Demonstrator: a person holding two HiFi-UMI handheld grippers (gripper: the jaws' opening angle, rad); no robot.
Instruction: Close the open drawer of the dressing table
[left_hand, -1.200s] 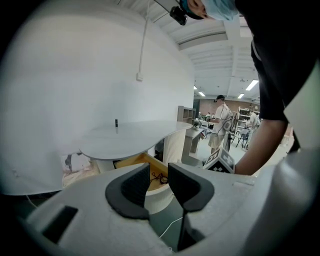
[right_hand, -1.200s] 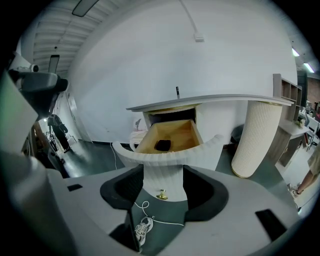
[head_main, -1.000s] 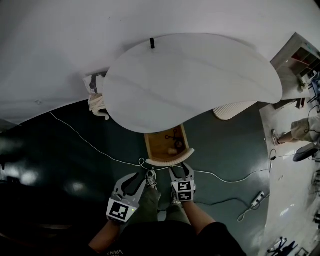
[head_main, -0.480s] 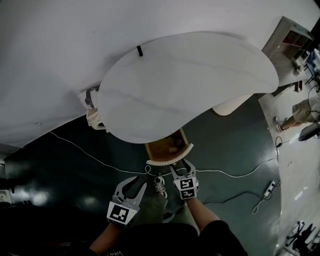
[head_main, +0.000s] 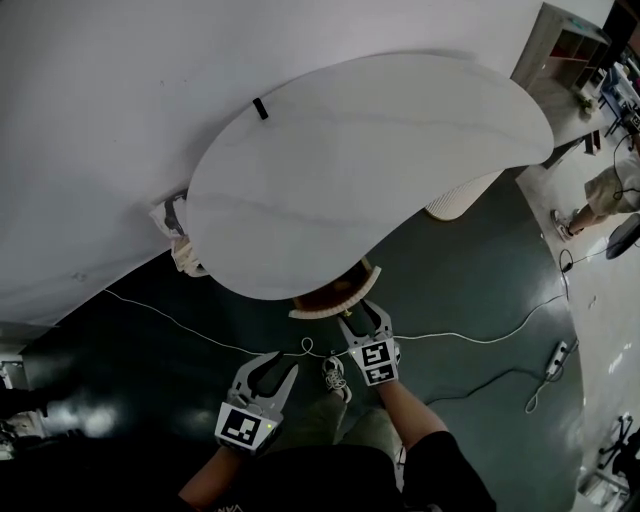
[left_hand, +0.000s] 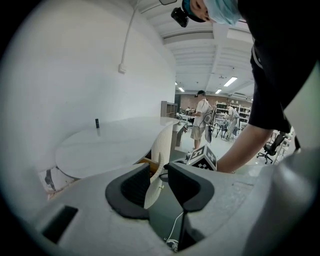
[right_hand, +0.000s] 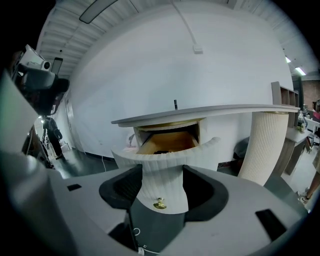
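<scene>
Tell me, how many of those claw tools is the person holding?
2. The left gripper hangs open above the dark floor; the right gripper, also open, is at the dressing table's ribbed drawer front.

Dark green floor (head_main: 120, 350), white wall (head_main: 100, 100)

From the head view we see only the curved front of the drawer (head_main: 335, 302). The rest lies hidden under the tabletop (head_main: 400, 150). In the right gripper view, the dark items (right_hand: 161, 151) inside the drawer are too dim and small for us to name. We cannot identify the small black object (head_main: 260, 108) on the tabletop. The pale bundle (head_main: 178, 225) by the wall is partly covered by the tabletop's rim. The picture's right edge cuts off a person (head_main: 605, 195).
</scene>
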